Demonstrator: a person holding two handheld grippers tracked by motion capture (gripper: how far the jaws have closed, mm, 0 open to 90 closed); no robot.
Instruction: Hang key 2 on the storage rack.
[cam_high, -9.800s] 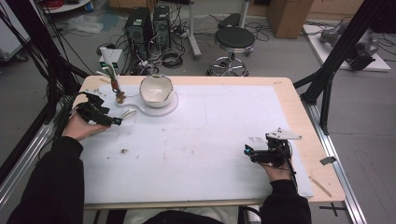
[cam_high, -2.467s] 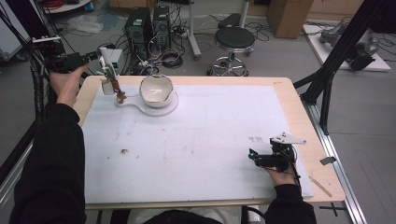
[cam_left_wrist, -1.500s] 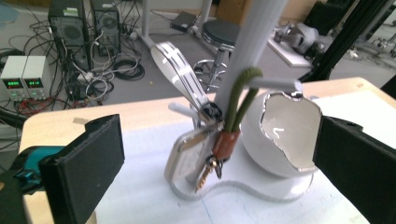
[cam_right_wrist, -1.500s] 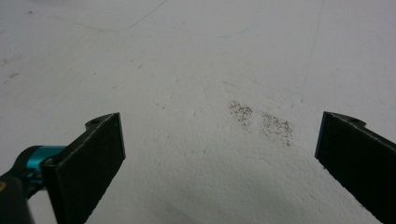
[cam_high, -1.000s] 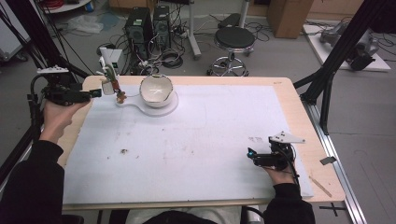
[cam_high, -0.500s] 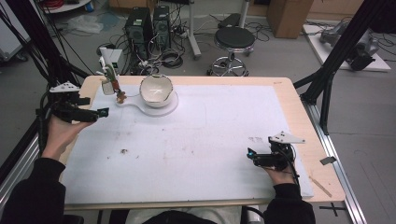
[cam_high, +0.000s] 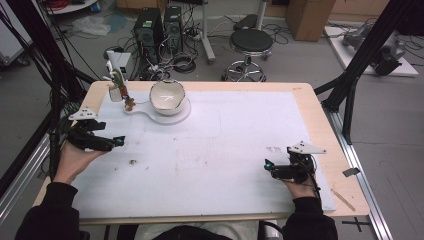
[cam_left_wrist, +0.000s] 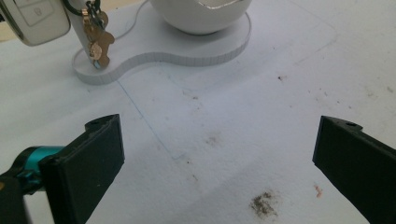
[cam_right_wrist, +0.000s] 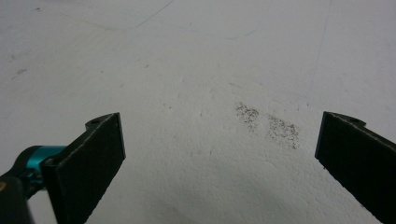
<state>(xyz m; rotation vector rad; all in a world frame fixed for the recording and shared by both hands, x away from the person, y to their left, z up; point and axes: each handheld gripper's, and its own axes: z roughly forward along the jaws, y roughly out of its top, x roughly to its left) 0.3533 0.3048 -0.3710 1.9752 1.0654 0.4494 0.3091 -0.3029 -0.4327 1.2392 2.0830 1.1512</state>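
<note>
Apparently the hanging is done, since the key bunch (cam_left_wrist: 95, 32) with its car fob (cam_left_wrist: 35, 21) dangles from the small stand (cam_high: 118, 82) beside the white bowl (cam_high: 167, 96), while the left gripper (cam_high: 102, 142) and right gripper (cam_high: 280, 171) sit spread and empty over the table mat (cam_high: 225, 140)

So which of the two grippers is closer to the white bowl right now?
The left gripper, at the table's left edge just below the keys, is closer to the white bowl. The right gripper rests far off near the front right corner.
</note>
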